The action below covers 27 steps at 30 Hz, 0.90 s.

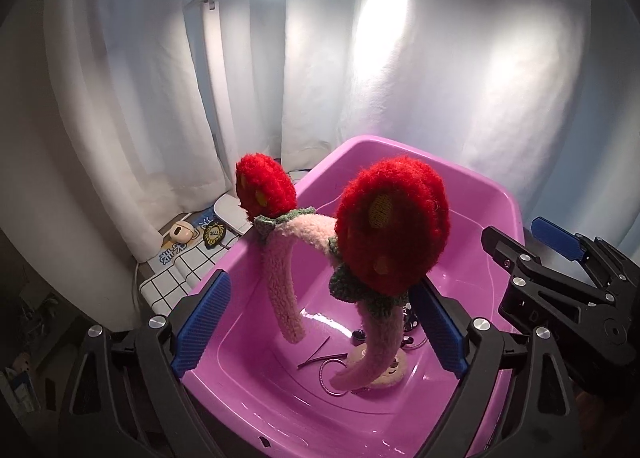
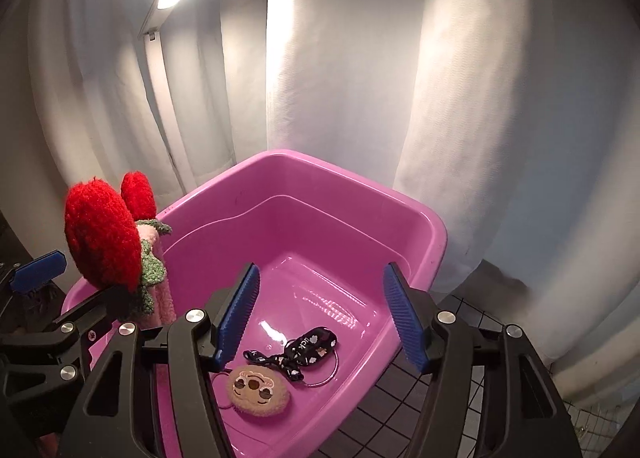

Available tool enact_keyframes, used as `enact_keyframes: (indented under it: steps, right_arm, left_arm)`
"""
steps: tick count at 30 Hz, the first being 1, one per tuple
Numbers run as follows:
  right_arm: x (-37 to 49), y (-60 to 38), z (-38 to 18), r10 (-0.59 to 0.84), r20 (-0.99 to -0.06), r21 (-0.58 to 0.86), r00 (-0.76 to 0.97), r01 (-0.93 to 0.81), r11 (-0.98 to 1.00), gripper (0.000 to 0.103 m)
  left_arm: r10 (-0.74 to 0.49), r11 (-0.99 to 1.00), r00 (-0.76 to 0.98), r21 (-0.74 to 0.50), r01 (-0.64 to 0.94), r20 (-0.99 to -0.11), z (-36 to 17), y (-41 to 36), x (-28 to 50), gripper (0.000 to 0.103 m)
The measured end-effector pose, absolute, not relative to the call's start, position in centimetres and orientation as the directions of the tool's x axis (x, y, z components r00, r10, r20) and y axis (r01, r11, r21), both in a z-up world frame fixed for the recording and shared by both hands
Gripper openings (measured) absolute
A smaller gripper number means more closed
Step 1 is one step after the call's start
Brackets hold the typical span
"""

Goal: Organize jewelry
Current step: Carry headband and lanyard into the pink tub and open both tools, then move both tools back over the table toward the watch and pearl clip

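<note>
A fluffy pink headband [image 1: 280, 282] with two red strawberry ears and green leaves stands upright in the pink tub [image 1: 472, 194], leaning on its left rim. My left gripper [image 1: 320, 326] is open around it, and neither blue pad presses on it. In the right wrist view, the headband [image 2: 104, 242] is at the tub's [image 2: 360, 186] left edge. My right gripper [image 2: 320, 316] hangs open over the tub with nothing between its fingers. On the tub floor lie a tan plush face hair tie [image 2: 258, 390], a black patterned bow tie [image 2: 308, 350] and a thin black hairpin [image 1: 316, 354].
White curtains close off the back and sides. Left of the tub, a checkered mat [image 1: 168, 282] carries a small beige case [image 1: 180, 232] and a dark badge [image 1: 214, 234]. A dark gridded surface [image 2: 400, 398] lies to the tub's right. The right gripper's black frame [image 1: 560, 298] stands beside the tub's right rim.
</note>
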State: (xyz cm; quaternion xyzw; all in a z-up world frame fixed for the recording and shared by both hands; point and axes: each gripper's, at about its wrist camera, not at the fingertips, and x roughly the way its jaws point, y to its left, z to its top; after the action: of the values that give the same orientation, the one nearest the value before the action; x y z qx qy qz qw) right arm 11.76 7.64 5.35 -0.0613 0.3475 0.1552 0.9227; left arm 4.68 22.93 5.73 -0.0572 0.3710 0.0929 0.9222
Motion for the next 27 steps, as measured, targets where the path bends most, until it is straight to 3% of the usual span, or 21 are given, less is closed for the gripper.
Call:
enact_keyframes:
  steps: [27]
  right_arm:
    - [5.3, -1.5, 5.8, 0.215, -0.631, 0.078, 0.746, -0.215, 0.973, 0.063]
  left_arm:
    - [0.059, 0.983, 0.723, -0.085, -0.16, -0.688, 7.0, 18.0, 0.9, 0.096]
